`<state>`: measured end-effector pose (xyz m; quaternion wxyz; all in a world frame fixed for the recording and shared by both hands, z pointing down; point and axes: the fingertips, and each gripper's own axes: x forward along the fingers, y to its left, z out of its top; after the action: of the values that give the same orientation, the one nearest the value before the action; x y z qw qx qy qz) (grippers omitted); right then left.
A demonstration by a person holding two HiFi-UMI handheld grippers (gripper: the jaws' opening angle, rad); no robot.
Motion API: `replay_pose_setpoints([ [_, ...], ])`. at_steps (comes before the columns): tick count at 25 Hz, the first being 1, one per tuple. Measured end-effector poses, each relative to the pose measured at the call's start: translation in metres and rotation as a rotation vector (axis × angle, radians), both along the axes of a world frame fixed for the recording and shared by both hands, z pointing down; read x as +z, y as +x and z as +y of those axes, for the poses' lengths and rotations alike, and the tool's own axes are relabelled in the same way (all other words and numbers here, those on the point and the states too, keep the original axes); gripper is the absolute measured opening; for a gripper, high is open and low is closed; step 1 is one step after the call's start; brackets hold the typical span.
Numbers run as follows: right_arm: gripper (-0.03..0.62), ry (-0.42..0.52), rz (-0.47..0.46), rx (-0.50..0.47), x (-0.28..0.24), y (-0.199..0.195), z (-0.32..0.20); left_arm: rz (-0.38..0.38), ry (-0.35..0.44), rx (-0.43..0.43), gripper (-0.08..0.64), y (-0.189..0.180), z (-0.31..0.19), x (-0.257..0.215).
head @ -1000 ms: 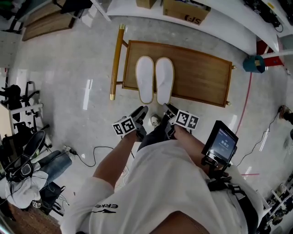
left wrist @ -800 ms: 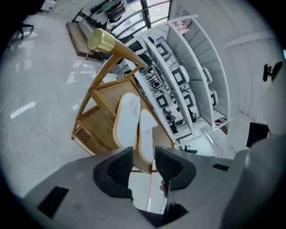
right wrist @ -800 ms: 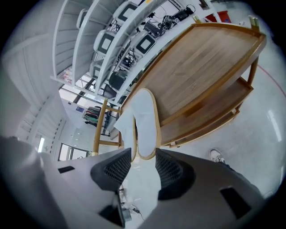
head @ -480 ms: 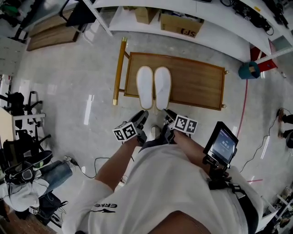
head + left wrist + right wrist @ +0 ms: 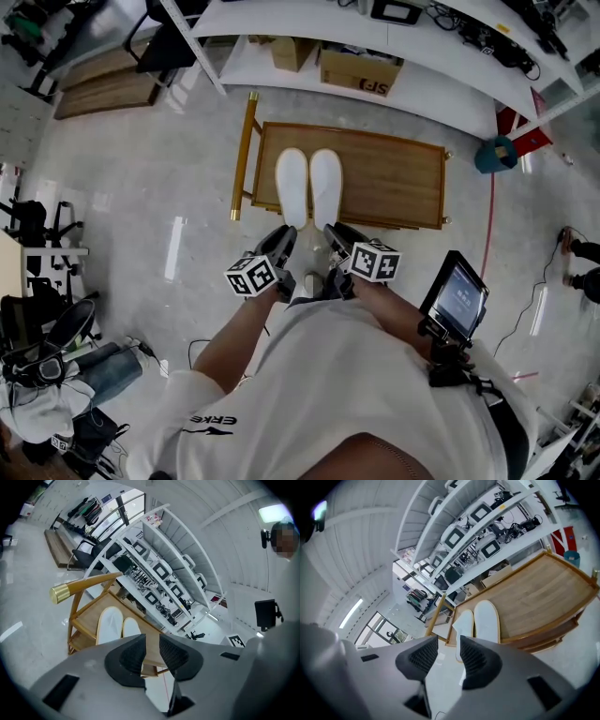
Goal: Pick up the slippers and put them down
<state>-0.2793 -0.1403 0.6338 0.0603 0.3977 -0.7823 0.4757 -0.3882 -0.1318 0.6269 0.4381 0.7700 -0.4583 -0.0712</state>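
Two white slippers (image 5: 292,186) (image 5: 325,186) lie side by side, soles up, on the left part of a low wooden cart (image 5: 394,178). Both grippers hang in the air in front of the cart, apart from the slippers. My left gripper (image 5: 284,240) is open; its jaws have just been closing a little, with nothing between them. My right gripper (image 5: 336,234) is open and empty too. The left gripper view shows the slippers (image 5: 108,623) beyond the left gripper (image 5: 151,654). The right gripper view shows the slippers (image 5: 487,618) past the right gripper (image 5: 449,656).
The cart has a brass handle bar (image 5: 245,155) on its left side. White shelving (image 5: 375,37) with a cardboard box (image 5: 356,70) stands behind it. A teal bucket (image 5: 492,155) sits at the right; bags and cables (image 5: 47,366) lie at the left. A screen device (image 5: 455,300) hangs at the person's waist.
Both grippers have risen away from the floor and rolled slightly. The slippers stay where they were on the cart, and the cart looks smaller and farther off.
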Motion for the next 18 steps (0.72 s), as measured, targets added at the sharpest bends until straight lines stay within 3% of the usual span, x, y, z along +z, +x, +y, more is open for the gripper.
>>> replay_pose_setpoints([
  [7, 0.132, 0.102, 0.044, -0.026, -0.03, 0.003, 0.013, -0.007, 0.073, -0.009, 0.04, 0.001, 0.007, -0.026],
  [18, 0.021, 0.302, 0.137, -0.111, -0.083, 0.01, 0.028, -0.026, 0.16, -0.023, 0.005, 0.013, 0.022, -0.062],
])
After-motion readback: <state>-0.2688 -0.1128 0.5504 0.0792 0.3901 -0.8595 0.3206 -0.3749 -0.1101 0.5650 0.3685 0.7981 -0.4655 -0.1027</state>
